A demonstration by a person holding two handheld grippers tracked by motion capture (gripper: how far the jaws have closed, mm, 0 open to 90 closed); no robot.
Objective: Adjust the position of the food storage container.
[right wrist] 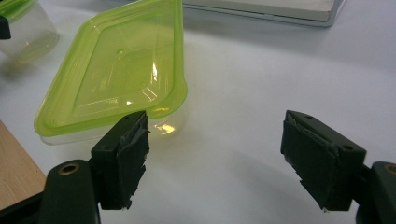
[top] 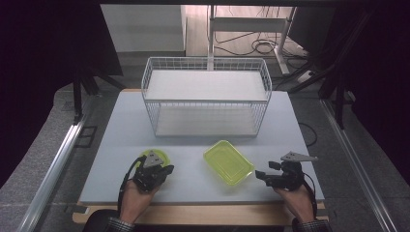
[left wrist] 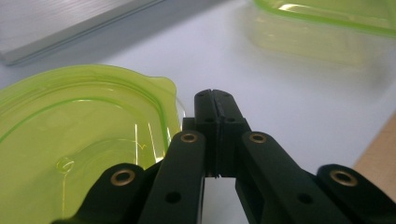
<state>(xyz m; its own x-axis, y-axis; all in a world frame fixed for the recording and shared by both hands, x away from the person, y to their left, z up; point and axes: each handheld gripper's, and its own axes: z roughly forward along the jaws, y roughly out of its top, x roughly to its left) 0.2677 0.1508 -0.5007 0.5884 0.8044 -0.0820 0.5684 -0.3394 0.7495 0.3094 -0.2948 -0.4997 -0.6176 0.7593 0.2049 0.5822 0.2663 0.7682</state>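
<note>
Left gripper (left wrist: 213, 100) is sitting low with jaws pressed together on nothing, just beside the round green container (left wrist: 79, 140); right gripper (right wrist: 215, 154) is hanging wide apart (nothing between), near the rectangular green container (top: 228, 162) mid-table; wire basket (top: 206, 96) is standing farther back

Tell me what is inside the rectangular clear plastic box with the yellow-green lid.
Through the rectangular clear plastic box's see-through wall and yellow-green lid nothing shows inside; it looks empty. The lid sits on top, and glare on it hides part of the bottom.
</note>
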